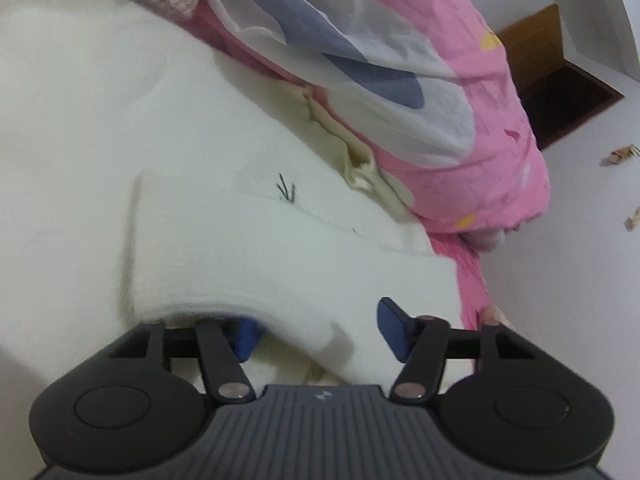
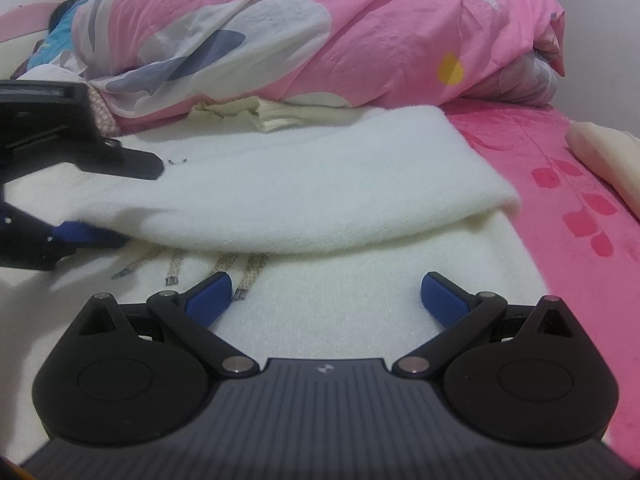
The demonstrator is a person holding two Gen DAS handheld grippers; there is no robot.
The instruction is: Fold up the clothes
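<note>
From my left tongs (image 1: 320, 330), a folded edge of the fluffy white knitted sweater (image 1: 240, 248) lies between the blue pads, which stand apart, not pinching (picture blurred). From my right tongs (image 2: 326, 298), spread wide and empty, the sweater covers the pink patterned bedsheet (image 2: 580, 200).

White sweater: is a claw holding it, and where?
Not held yet. The left claw straddles the white sweater's folded edge, unpinched; the right claw is open, empty.
</note>
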